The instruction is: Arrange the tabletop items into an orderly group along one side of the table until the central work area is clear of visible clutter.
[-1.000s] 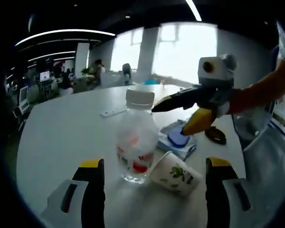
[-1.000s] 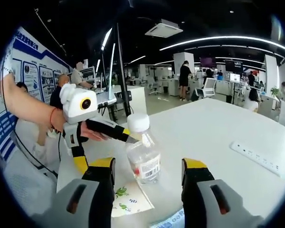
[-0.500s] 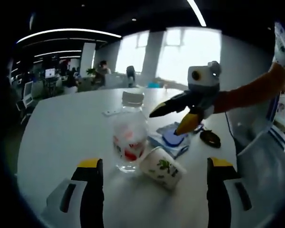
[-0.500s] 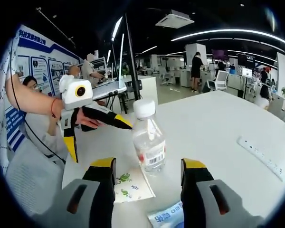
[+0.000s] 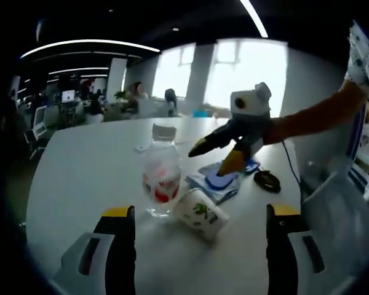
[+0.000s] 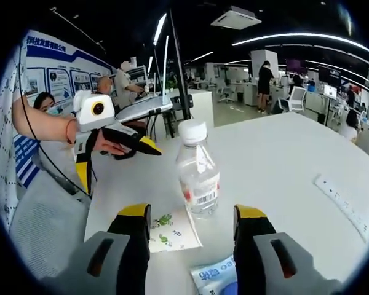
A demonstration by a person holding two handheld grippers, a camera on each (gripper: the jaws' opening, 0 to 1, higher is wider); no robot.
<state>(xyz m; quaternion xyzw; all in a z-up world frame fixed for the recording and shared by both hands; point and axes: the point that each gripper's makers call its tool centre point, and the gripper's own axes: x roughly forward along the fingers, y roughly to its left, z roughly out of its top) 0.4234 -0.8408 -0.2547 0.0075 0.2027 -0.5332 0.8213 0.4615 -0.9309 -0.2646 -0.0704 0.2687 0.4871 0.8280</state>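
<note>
We take the water bottle (image 5: 160, 179) as our landmark: clear plastic, white cap, red-and-white label, standing upright on the white table (image 5: 80, 166).

Left gripper view: the left gripper (image 5: 197, 246) has its jaws spread wide with nothing between them, short of the bottle. A paper cup (image 5: 200, 213) with a green leaf print lies tipped on its side just beside the bottle's base, on the side toward the right gripper; whether they touch we cannot tell. Beyond the cup, a blue-and-white packet (image 5: 218, 183) lies flat, and farther out from the bottle a small dark object (image 5: 267, 179) rests on the table. A white power strip (image 5: 142, 147) lies behind the bottle. The right gripper (image 5: 212, 155) hangs above the packet, its yellow-tipped jaws parted and holding nothing.

Right gripper view: the right gripper (image 6: 190, 221) is likewise wide open and empty, the bottle (image 6: 198, 170) standing just past its jaws. The leaf-print cup (image 6: 172, 230) lies near the bottle's foot, the packet (image 6: 216, 278) closer to us. The power strip (image 6: 346, 208) sits well apart from the bottle. The left gripper (image 6: 117, 160) shows beyond the bottle, jaws apart.
</note>
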